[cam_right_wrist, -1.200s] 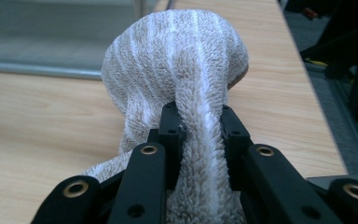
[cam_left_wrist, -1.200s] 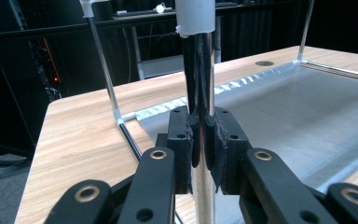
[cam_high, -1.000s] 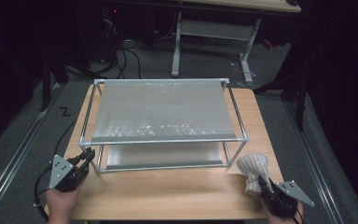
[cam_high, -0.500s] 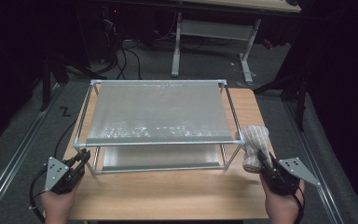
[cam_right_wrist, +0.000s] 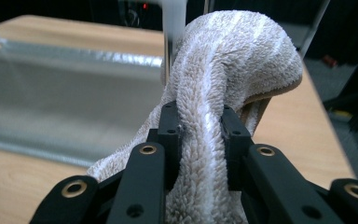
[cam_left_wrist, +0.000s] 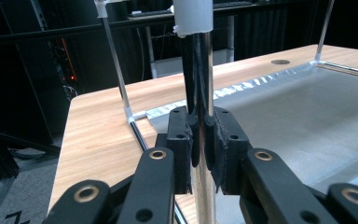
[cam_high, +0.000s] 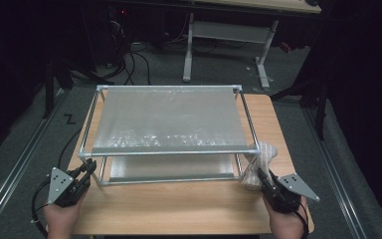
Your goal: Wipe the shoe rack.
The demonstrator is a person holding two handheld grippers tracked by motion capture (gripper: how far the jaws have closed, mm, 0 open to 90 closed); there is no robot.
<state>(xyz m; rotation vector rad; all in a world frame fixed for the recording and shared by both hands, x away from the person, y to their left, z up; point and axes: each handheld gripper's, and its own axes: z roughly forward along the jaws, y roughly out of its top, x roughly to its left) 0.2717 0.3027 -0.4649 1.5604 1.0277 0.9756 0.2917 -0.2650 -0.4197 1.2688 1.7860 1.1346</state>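
On a wooden table (cam_high: pixel 189 204) in a dark room, the left tool (cam_high: pixel 88 168) pinches a rack post (cam_left_wrist: pixel 204 93), the right tool (cam_high: pixel 262 177) a towel (cam_high: pixel 258 162).

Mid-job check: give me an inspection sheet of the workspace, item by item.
Surface: wooden table, bare at the near edge.
Job's things: metal rack with two shelves stands on the table; pale towel held up at its near right corner.
Clutter: nothing seen.
Grippers: left gripper shut on the rack's near left post; right gripper shut on the towel.
Cables: one trails from the left gripper; more lie on the floor behind the table.
Surroundings: dark room, another desk's white legs behind.
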